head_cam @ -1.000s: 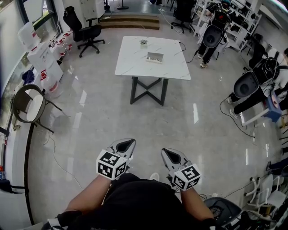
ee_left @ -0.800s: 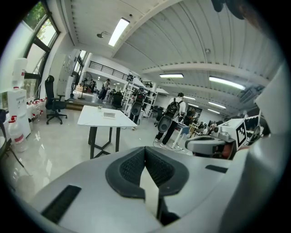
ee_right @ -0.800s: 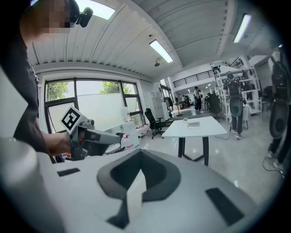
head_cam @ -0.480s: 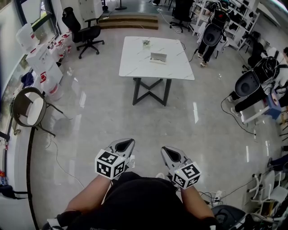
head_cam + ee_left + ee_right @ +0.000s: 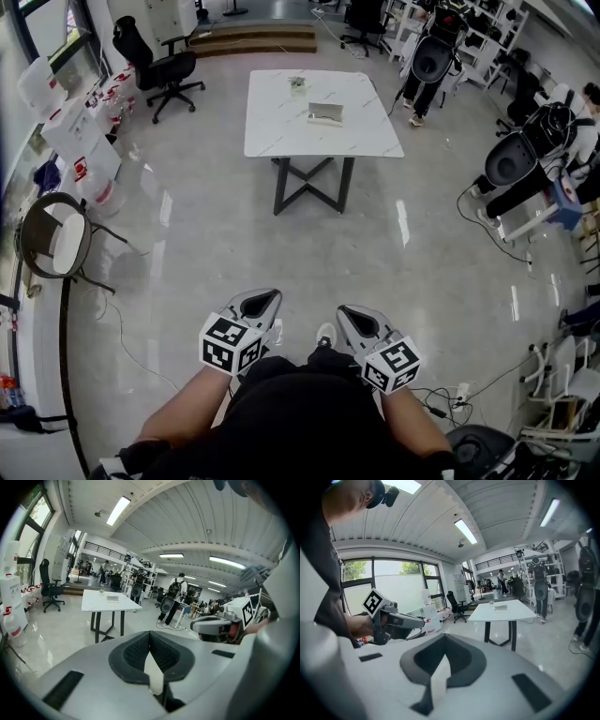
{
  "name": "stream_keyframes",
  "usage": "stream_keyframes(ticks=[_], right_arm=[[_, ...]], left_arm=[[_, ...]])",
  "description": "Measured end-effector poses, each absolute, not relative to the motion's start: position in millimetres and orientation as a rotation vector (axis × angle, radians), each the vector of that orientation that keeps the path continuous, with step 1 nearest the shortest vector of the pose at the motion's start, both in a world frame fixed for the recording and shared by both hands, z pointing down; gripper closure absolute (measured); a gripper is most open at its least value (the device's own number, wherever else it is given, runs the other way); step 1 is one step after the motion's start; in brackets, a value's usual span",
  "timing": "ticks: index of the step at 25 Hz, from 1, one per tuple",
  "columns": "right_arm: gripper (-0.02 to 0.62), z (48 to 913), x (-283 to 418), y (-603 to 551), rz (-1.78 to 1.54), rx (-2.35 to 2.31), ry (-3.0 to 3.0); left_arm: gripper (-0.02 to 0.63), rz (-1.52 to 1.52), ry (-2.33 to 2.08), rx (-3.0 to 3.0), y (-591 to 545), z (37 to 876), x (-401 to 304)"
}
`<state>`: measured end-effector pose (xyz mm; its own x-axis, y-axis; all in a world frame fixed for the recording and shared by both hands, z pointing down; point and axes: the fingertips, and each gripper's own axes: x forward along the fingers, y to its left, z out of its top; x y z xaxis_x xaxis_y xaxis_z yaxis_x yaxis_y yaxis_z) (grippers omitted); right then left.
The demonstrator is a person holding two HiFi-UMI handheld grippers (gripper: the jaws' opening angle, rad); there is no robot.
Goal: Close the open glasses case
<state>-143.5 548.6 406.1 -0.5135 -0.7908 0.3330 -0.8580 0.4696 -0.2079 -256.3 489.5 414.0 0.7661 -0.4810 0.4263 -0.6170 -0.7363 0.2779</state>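
The open glasses case (image 5: 324, 114) lies on a white table (image 5: 281, 131) far ahead across the floor; it also shows small in the left gripper view (image 5: 112, 598) and the right gripper view (image 5: 500, 607). A small object (image 5: 298, 84) stands behind it on the table. My left gripper (image 5: 262, 302) and right gripper (image 5: 357, 323) are held low, close to the person's body, well short of the table. Both are shut with nothing between the jaws, as the left gripper (image 5: 150, 651) and right gripper (image 5: 444, 660) show in their own views.
Shiny grey floor lies between me and the table. A black office chair (image 5: 155, 61) and white canisters (image 5: 89, 141) stand at the left, with a round chair (image 5: 52, 234) nearer. Black machines (image 5: 511, 173), shelves and floor cables (image 5: 506, 253) line the right side.
The person has stepped forward and the room has shifted a little in the head view; a shoe now shows between the grippers. Both grippers keep their place, still shut.
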Motion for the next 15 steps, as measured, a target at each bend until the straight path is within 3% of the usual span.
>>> stream_keyframes(ticks=[15], right_arm=[[0.594,422.3,-101.1,445.0,0.555,1.429,-2.529]], left_arm=[[0.603,0.485,-0.869,2.517,401.6,428.7,-221.1]])
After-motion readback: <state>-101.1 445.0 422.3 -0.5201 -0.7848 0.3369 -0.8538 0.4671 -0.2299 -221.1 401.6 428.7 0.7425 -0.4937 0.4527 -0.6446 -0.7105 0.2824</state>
